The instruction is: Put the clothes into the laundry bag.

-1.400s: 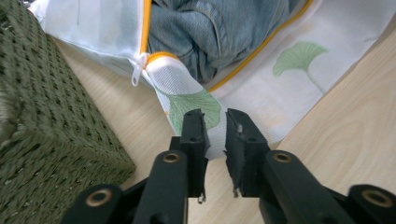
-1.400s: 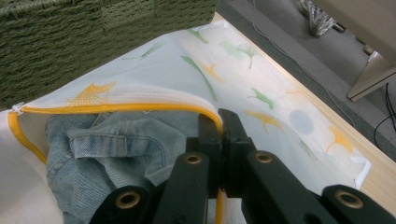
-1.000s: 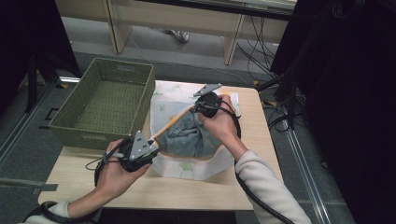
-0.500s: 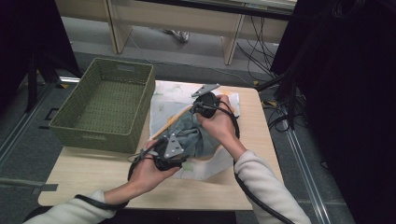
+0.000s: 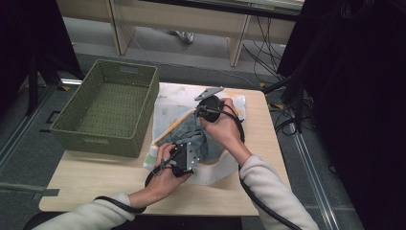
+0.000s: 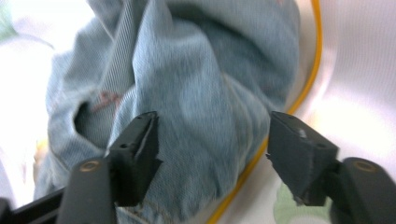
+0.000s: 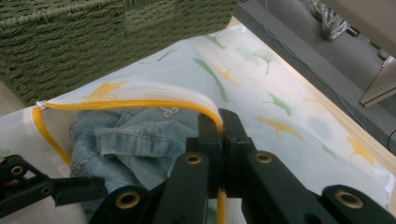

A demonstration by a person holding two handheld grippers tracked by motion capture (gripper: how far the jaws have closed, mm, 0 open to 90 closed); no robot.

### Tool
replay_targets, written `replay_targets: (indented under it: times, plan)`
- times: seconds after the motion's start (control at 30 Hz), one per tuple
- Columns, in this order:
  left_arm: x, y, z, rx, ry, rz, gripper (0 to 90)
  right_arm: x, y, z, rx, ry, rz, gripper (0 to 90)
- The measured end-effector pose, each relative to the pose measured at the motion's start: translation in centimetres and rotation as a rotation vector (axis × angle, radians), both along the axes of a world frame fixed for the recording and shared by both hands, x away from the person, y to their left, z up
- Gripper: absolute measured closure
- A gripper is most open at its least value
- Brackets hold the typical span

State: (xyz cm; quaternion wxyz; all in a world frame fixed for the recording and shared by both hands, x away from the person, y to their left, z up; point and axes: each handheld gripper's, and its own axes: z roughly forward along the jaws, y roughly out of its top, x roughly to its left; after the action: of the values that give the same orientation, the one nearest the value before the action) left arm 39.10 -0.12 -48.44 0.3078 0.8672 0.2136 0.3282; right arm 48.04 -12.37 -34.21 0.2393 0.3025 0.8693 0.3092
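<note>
Two grippers at the bag. Right gripper clenched on its yellow zipper edge, holding the mouth up. Left gripper, jaws just opening, spread over the jeans, not pressing. Jeans bunched, lengthwise into the bag, beyond both jaws.

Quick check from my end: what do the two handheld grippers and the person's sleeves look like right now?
Both the left gripper and the right gripper have black bodies topped by a grey three-cornered plate, and each trails a black cable. Their jaws are matte black with brass-coloured rivets and blocky pads. The person wears pale, cream-coloured sleeves.
</note>
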Motion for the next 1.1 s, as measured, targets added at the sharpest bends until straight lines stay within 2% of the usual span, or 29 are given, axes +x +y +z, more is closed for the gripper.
replay_targets:
  times: [0.03,0.13,0.23,0.3,0.37,0.4,0.47,0.6,0.87,0.93,1.07,1.1]
  plan:
    - [0.3,-0.1,-0.4,0.021,0.025,-0.006,24.0,0.0,0.1,0.0,0.001,0.001,0.001,89.8]
    - [1.0,-0.3,-1.0,0.038,0.035,0.005,28.3,-0.1,0.4,0.1,-0.004,-0.002,0.01,89.8]
    - [1.8,-0.4,-0.7,0.041,0.042,0.004,51.6,-0.2,0.7,0.0,-0.002,0.004,0.017,89.8]
    - [2.4,-0.4,-0.6,-0.005,0.073,0.017,67.0,-0.2,0.9,0.0,0.005,0.011,0.022,89.8]
    - [2.8,-0.4,-0.3,-0.017,0.068,0.022,81.1,-0.3,1.0,0.0,0.008,0.013,0.031,89.8]
    - [3.1,-0.5,-0.1,-0.029,0.074,0.027,84.4,-0.4,1.1,0.0,0.009,0.014,0.033,89.8]
    - [3.4,-0.5,0.1,-0.053,0.071,0.036,86.1,-0.6,1.3,0.0,0.014,0.016,0.042,89.8]
    - [3.7,-0.5,1.2,-0.108,0.006,0.053,86.7,-0.8,1.5,0.4,0.034,0.016,0.047,89.8]
    - [5.3,0.2,2.7,-0.195,-0.058,0.126,86.7,-1.3,1.5,1.8,0.086,-0.005,0.048,89.9]
    - [5.5,0.2,2.8,-0.215,-0.091,0.144,86.7,-1.3,1.4,2.1,0.092,-0.013,0.054,89.9]
    - [6.0,-0.1,2.5,-0.225,-0.117,0.169,86.4,-1.3,1.5,2.3,0.102,-0.013,0.056,89.9]
    - [6.2,-0.2,2.4,-0.23,-0.111,0.173,86.2,-1.3,1.5,2.4,0.102,-0.013,0.055,89.8]
